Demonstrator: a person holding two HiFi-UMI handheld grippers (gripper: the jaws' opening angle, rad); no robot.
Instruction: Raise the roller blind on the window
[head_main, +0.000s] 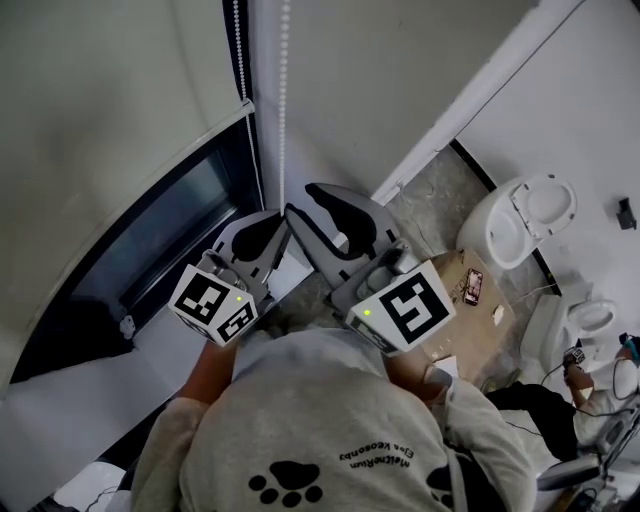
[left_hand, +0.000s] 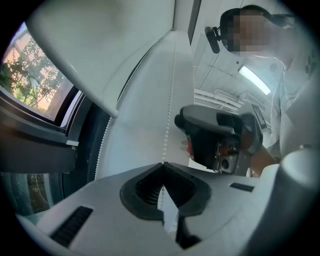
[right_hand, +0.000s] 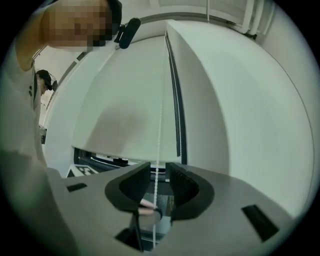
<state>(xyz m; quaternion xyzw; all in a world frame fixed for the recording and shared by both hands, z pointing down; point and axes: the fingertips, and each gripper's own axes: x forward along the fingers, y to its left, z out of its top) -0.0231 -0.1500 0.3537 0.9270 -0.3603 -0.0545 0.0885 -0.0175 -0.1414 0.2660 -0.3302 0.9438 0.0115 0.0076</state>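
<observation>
The white roller blind hangs partway down over the dark window. Its white bead chain drops along the wall beside the frame. My left gripper is shut on the chain; in the left gripper view the beads run down into the closed jaws. My right gripper sits just above and to the right of it, jaws open. In the right gripper view the chain passes untouched between the spread pads at my right gripper. The blind fills the background.
A second strand of chain hangs by the window frame. Trees show through the glass. Right of me stand a toilet and a small brown stand with a phone on it. The white sill lies below the window.
</observation>
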